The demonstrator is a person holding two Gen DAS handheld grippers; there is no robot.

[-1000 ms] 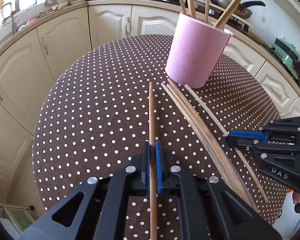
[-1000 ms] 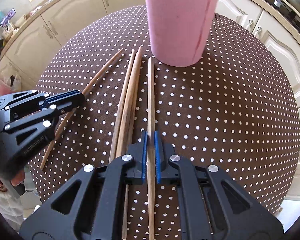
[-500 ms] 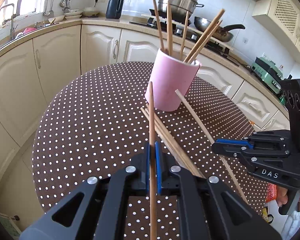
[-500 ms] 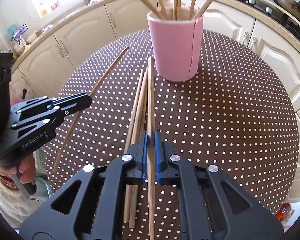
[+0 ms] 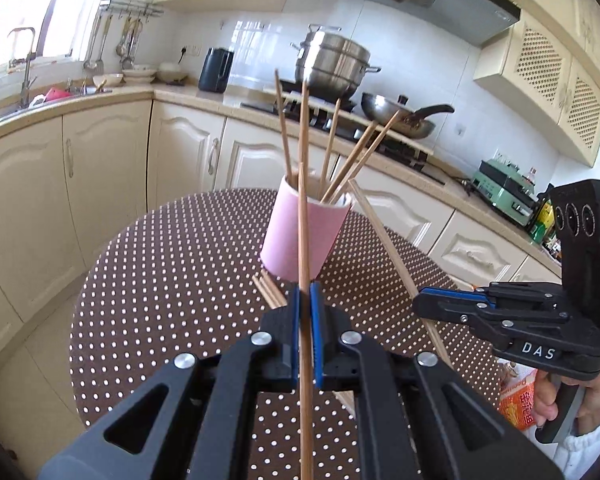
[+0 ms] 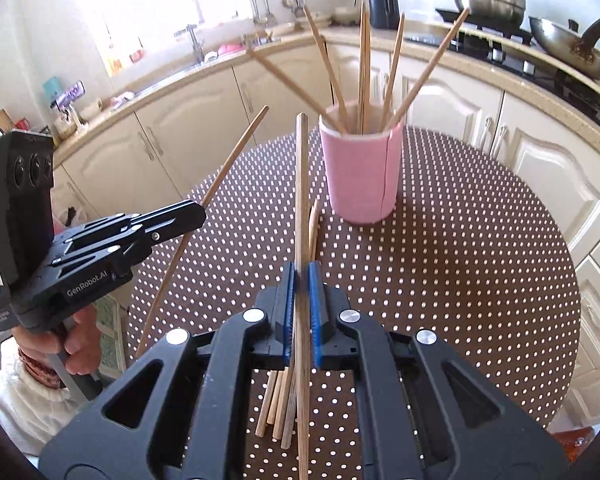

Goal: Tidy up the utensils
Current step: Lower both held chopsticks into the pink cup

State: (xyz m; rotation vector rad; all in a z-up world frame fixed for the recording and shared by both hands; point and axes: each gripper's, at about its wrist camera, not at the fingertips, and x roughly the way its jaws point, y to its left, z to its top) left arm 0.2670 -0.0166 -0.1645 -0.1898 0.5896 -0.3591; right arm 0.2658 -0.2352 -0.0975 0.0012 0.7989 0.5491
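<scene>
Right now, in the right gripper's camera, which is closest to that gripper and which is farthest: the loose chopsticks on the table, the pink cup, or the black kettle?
1. Loose chopsticks: lying on the dotted table, right under the right gripper, slightly left.
2. Pink cup: standing farther back on the table, a little right.
3. Black kettle: farthest, on the counter against the wall.
</scene>
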